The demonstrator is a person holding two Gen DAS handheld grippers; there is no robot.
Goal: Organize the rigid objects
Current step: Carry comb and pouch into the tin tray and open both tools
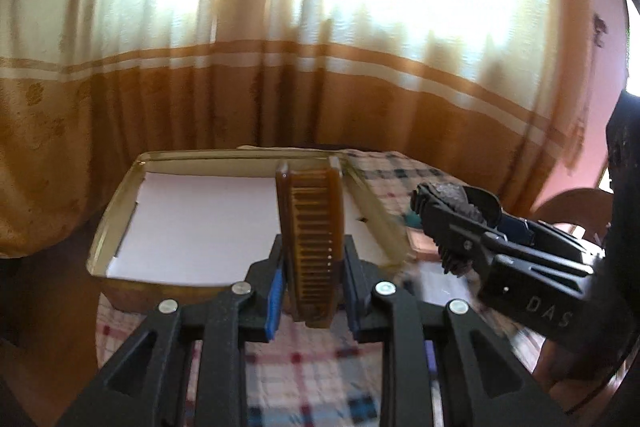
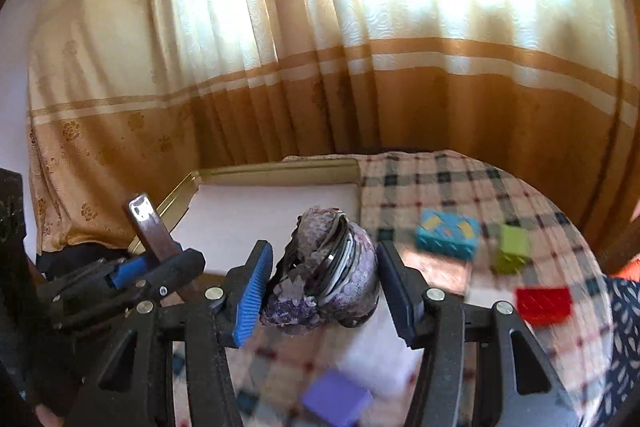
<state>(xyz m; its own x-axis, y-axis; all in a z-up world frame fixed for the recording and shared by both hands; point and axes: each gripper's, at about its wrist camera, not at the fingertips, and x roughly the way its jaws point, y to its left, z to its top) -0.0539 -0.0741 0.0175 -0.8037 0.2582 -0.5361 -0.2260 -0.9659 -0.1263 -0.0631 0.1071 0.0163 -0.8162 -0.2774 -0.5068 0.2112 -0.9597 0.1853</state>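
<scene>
Two hand-held grippers up over the table [image 2: 460,187], both loaded. Left hand-held gripper [image 1: 311,287] clamped on a brown comb [image 1: 312,227], upright, teeth facing the camera. Right hand-held gripper [image 2: 320,291] holds a purple floral pouch [image 2: 328,263]; left pad touching it, right pad looks slightly off. Beyond them, a gold tray [image 1: 120,211] with white lining. Right of the tray: blue [image 2: 448,233], green [image 2: 512,247], red [image 2: 544,303] blocks on the checked cloth.
</scene>
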